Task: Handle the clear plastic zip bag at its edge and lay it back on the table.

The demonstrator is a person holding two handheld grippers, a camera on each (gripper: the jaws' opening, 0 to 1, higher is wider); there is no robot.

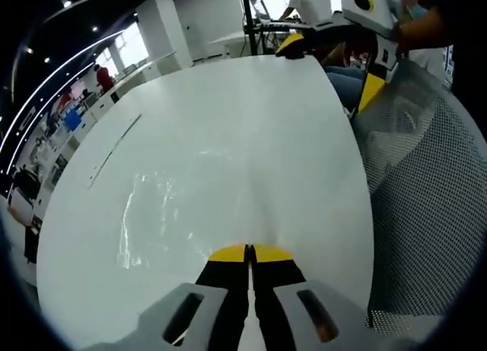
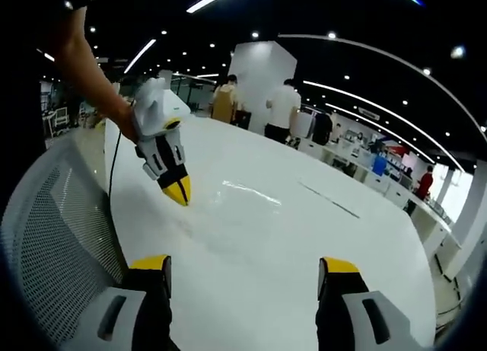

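In the left gripper view the left gripper [image 1: 249,253] rises from the bottom with its yellow-tipped jaws pressed together at the near edge of the bag [image 1: 190,206]; the bag is clear and hard to trace, showing as glints and creases on the white table [image 1: 228,107]; whether its edge is pinched between the closed jaws I cannot tell, though the plastic seems to gather into a fold right at the tips; the rest of the bag lies flat on the table, spreading away from the jaws and to their left; a thin dark line [image 1: 114,149] runs across the table farther left; the right gripper [image 1: 365,92] shows at the upper right, off the table's edge, above a grey mesh chair [image 1: 426,206], held by a hand [image 1: 422,23].

In the right gripper view the right gripper [image 2: 243,271] has its jaws spread wide apart with nothing between them; beyond them the bag [image 2: 243,206] lies on the table [image 2: 350,267] as a faint glossy sheet; the left gripper [image 2: 181,193] points down with its yellow tip at the bag's near edge, held by a hand [image 2: 125,122]; the chair [image 2: 61,237] sits at the left; people [image 2: 283,111] stand in the background.
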